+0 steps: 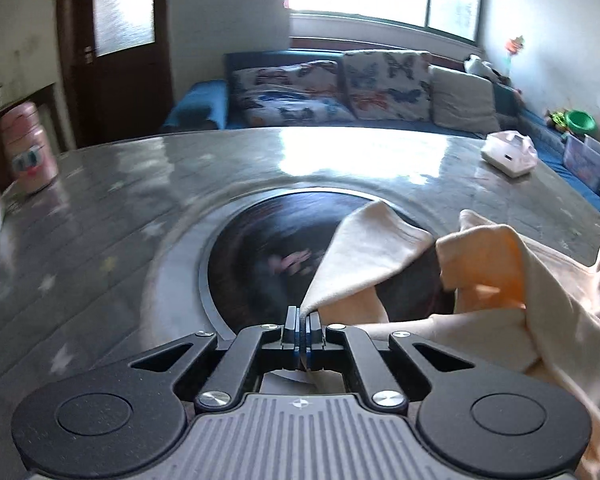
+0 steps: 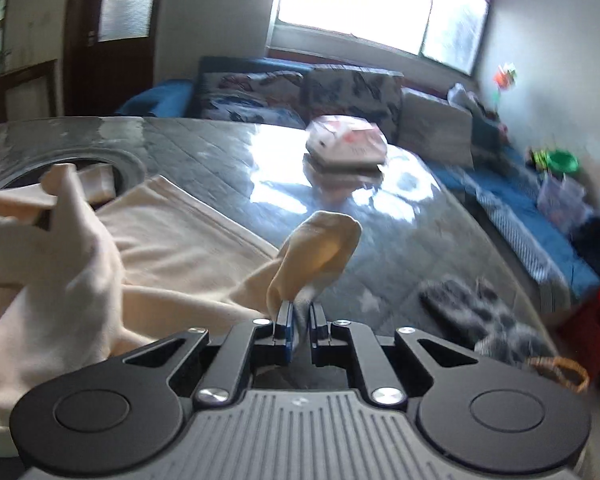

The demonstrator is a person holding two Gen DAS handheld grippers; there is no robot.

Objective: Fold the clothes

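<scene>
Jaws of both the left gripper (image 1: 303,322) and right gripper (image 2: 299,320) clenched — cream garment (image 1: 380,252) pinched between.

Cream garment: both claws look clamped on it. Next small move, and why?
Probably lift both claws a little and draw them apart to tension the cream garment. The left claw and right claw each pinch a fold of cloth, but the fabric between them lies bunched and creased on the table, too rumpled for a clean fold.
</scene>
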